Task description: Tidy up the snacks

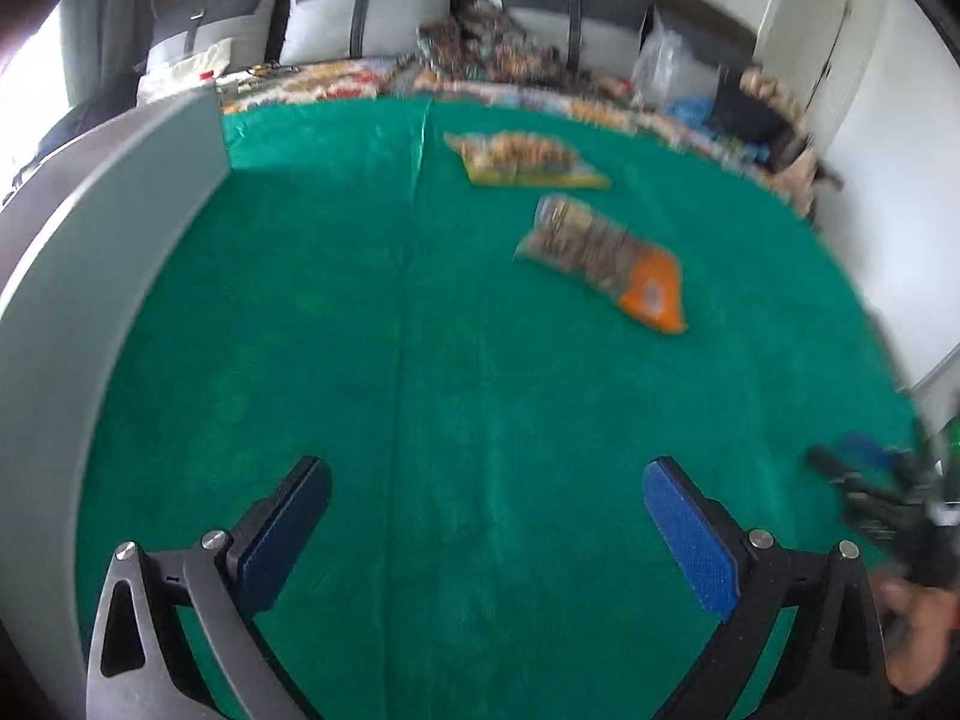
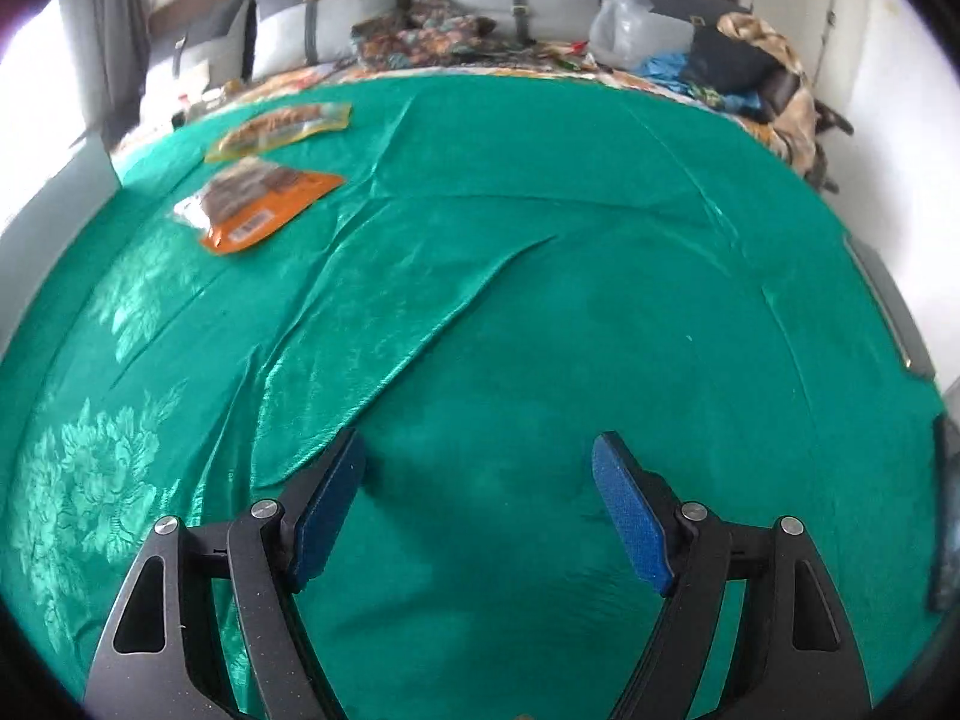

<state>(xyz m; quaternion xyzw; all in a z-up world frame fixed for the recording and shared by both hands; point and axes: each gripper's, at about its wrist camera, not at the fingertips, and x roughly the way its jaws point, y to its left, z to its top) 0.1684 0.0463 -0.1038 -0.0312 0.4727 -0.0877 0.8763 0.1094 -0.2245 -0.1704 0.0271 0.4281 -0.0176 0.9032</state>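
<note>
Both claws hang spread and empty over the green cloth (image 2: 540, 312) that covers the bed. The left claw (image 1: 486, 480) stands at its widest, nothing between its blue pads (image 1: 690, 540). The right claw (image 2: 480, 468) is also parted, a little less wide, with only bare cloth below it. In the left view the right claw shows as a dark blur at the lower right edge, a hand (image 1: 912, 630) behind it.

Farther out lie the two snacks. The orange pack (image 1: 603, 261) is the nearer, flat on the cloth and set slantwise. Just beyond it, apart from it, lies the yellow pack (image 1: 528, 159), also flat. From the right view both sit well off to the upper left, so the left claw looks better placed for them. A grey bin wall (image 1: 108, 228) rises along the left side; judging by the task, that is probably where the packs go.

The step in hand appears to be the reach for a first pack. To do it well:
- Take the orange pack first, since it is closer.
- Turn the claw so its pads straddle the narrow width, not the length.
- Come down shallow, because a flat pack on soft cloth gives little edge; avoid pinching a fold of cloth with it.
- Close gently, as the contents look brittle.

Behind everything are pillows (image 2: 336, 30) and clutter by the headboard.
</note>
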